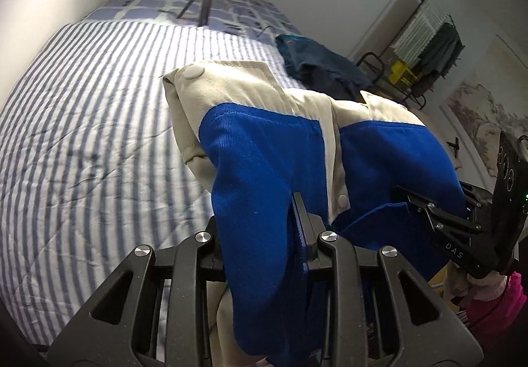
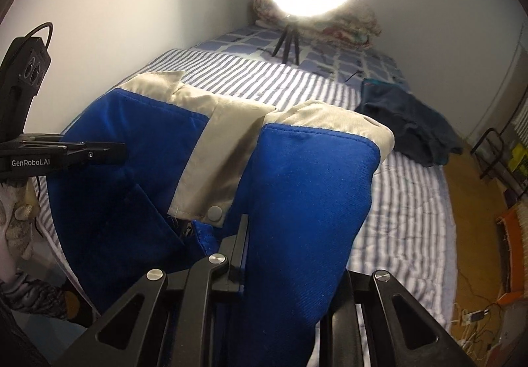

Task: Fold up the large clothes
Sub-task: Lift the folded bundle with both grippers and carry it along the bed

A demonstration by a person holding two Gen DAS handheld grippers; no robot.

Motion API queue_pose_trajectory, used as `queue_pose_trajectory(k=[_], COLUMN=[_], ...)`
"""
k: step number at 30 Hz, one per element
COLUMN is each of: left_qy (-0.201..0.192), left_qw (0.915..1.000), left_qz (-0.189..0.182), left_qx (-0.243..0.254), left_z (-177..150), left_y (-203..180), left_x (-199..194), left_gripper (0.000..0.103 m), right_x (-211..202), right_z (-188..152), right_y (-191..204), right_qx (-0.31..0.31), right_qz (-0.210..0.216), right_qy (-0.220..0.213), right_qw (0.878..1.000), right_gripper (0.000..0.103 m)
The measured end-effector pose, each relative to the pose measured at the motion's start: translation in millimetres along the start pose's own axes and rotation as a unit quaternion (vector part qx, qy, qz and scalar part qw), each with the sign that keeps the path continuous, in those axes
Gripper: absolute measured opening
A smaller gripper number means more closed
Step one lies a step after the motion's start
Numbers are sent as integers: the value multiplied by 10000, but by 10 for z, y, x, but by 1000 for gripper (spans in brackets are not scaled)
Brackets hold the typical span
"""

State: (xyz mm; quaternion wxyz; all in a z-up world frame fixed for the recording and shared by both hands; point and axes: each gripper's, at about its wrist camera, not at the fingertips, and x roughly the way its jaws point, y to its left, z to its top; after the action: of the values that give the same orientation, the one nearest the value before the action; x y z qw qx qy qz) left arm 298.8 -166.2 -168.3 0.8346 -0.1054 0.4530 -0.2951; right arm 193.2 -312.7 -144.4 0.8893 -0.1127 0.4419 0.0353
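Observation:
A blue and beige jacket [image 1: 264,152] with white snap buttons hangs lifted above the striped bed [image 1: 99,103]. My left gripper [image 1: 290,221] is shut on a fold of its blue cloth, which drapes over the fingers. My right gripper [image 2: 250,241] is shut on another fold of the same jacket [image 2: 297,185]. Each gripper shows in the other's view: the right one [image 1: 429,212] at the jacket's right side, the left one [image 2: 99,150] at its left side, both pinching cloth.
A dark teal garment [image 1: 316,66] lies crumpled on the bed's far right side [image 2: 406,122]. A ring light on a small tripod [image 2: 290,43] stands at the bed's far end before a pile of bedding. A clothes rack [image 1: 429,47] and the floor lie to the right.

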Motion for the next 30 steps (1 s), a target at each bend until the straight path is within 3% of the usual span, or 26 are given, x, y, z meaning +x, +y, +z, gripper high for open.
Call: queue_pose_trajectory(k=[7,15,30], left_qy=[-137,-272,-543], left_qw=[9994,9969,9889], left_qz=[-260,-491,-1027], left_qx=[186,544,923], left_z=[316,890,2322], left_y=[-356,-767,-1092], left_x=[210,694,2133], left_gripper=[27,27,26], right_x=[-184,-120,750], right_z=[63,306,1303], right_y=[-430,-1048,-2340], right_qx=[109,240,444], right_qz=[-284,-626,-1379], right_qy=[-258,-379,-502], right_qw=[9992,9970,9882], right_gripper=[17,17,16])
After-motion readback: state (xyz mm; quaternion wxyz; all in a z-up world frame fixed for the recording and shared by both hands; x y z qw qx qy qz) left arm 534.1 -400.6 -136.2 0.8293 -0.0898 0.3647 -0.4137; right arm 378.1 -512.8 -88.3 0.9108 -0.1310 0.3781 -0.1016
